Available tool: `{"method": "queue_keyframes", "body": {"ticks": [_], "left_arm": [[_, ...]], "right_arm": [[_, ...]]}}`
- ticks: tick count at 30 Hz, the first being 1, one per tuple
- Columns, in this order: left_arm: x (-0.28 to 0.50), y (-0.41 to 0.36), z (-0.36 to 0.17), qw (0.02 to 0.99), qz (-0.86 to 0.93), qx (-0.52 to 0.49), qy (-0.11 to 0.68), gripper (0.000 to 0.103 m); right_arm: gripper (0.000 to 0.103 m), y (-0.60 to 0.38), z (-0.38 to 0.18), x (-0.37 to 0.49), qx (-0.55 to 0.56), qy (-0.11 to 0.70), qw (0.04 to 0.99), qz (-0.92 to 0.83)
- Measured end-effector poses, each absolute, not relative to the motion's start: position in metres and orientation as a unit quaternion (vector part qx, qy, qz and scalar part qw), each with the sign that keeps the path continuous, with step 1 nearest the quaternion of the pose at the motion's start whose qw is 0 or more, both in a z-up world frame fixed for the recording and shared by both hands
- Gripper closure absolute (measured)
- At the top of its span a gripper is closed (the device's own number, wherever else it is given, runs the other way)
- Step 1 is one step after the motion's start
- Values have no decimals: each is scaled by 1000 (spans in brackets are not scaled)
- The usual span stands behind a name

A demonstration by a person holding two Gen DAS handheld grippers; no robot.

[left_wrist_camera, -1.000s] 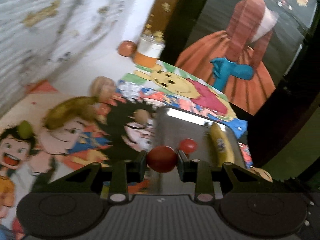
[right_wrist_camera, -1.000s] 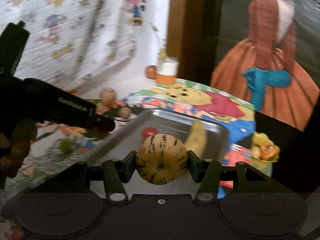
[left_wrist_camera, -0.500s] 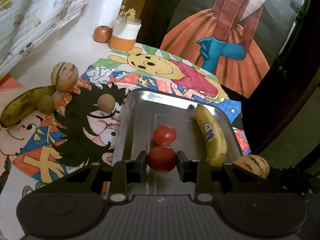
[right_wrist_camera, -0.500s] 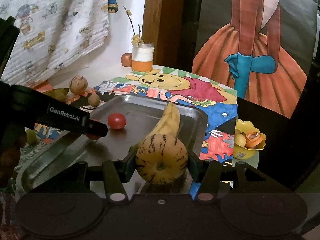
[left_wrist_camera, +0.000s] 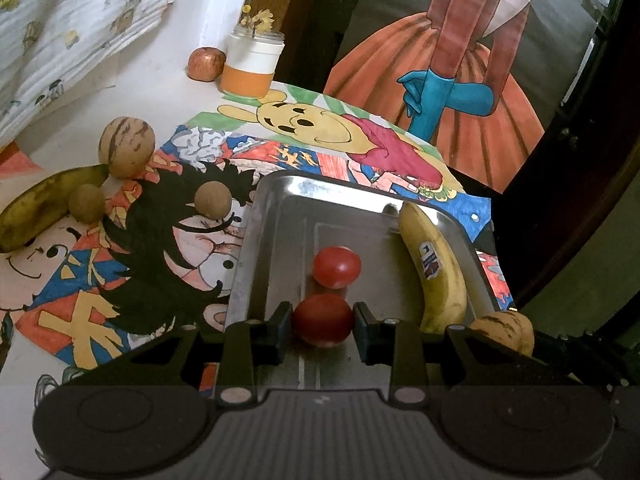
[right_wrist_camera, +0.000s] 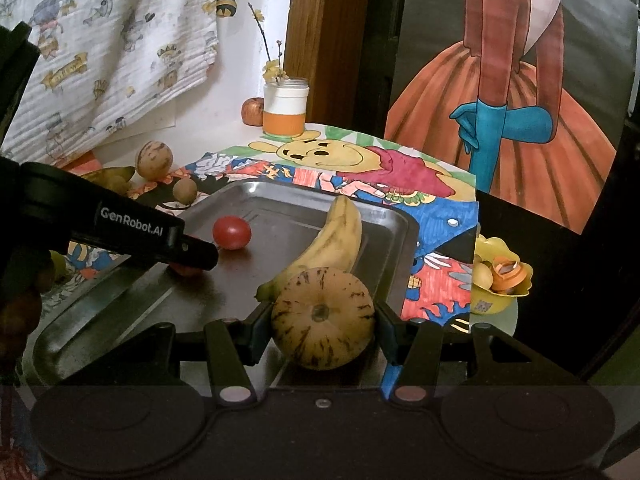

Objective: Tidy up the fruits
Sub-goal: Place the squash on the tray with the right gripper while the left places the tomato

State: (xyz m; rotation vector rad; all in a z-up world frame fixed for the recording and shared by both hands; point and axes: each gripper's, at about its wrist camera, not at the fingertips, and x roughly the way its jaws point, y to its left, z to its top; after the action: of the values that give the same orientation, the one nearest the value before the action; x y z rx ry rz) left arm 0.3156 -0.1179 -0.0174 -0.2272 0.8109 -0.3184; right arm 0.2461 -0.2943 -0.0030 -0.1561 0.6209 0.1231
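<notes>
A steel tray [left_wrist_camera: 276, 216] [right_wrist_camera: 396, 232] lies on cartoon posters. In it are a red tomato [left_wrist_camera: 336, 267] [right_wrist_camera: 231, 232] and a yellow banana [left_wrist_camera: 434, 268] [right_wrist_camera: 328, 244]. My left gripper [left_wrist_camera: 322, 322] is shut on a second red tomato [left_wrist_camera: 322, 320], low over the tray's near part. My right gripper [right_wrist_camera: 323, 324] is shut on a striped yellow melon [right_wrist_camera: 323, 324] at the tray's right front edge; the melon also shows in the left wrist view [left_wrist_camera: 506, 330]. The left gripper's body [right_wrist_camera: 120, 228] reaches in from the left.
Left of the tray lie another striped melon [left_wrist_camera: 127, 146], two small brown fruits [left_wrist_camera: 212, 199] [left_wrist_camera: 86, 203] and a dark banana [left_wrist_camera: 36, 204]. A white-orange jar [left_wrist_camera: 252, 66] and an apple [left_wrist_camera: 206, 63] stand at the back. A yellow flower ornament [right_wrist_camera: 500, 276] sits right of the table edge.
Both grippers have swung over the tray and lowered toward it, each holding its fruit. The left tomato now sits just in front of the tomato in the tray.
</notes>
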Motion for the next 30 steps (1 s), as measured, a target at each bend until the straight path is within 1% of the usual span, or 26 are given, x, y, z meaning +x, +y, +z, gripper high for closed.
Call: {"method": "queue_keyframes", "body": {"ticks": [3, 4, 5, 9, 11, 15, 20, 21, 22, 24, 25, 30], "left_arm": [[315, -117, -16, 900, -154, -113, 391, 53], [314, -116, -15, 900, -152, -115, 391, 45], [314, -115, -14, 901, -151, -118, 390, 42], [309, -111, -7, 904, -149, -124, 382, 36], [305, -109, -2, 907, -147, -126, 373, 27], [295, -103, 10, 914, -141, -128, 359, 20], [277, -94, 25, 924, -127, -126, 339, 5], [273, -92, 27, 925, -124, -125, 336, 3], [268, -90, 29, 927, -121, -126, 332, 0], [260, -85, 33, 929, -116, -127, 327, 0], [255, -82, 35, 930, -111, -127, 326, 0], [234, -68, 39, 936, -84, -124, 319, 0]], "right_arm": [[46, -294, -1, 245, -78, 302, 948, 60], [43, -295, 0, 245, -79, 300, 949, 59], [42, -295, 1, 244, -79, 299, 949, 58], [37, -295, 7, 238, -78, 292, 952, 58], [32, -294, 11, 233, -76, 287, 953, 58], [26, -293, 20, 222, -70, 276, 957, 59], [13, -293, 33, 207, -60, 259, 962, 61], [11, -293, 36, 203, -58, 256, 963, 62], [6, -293, 38, 199, -56, 252, 964, 62], [4, -293, 43, 192, -52, 246, 966, 64], [1, -293, 45, 189, -51, 243, 966, 64], [1, -291, 52, 172, -44, 235, 969, 64]]}}
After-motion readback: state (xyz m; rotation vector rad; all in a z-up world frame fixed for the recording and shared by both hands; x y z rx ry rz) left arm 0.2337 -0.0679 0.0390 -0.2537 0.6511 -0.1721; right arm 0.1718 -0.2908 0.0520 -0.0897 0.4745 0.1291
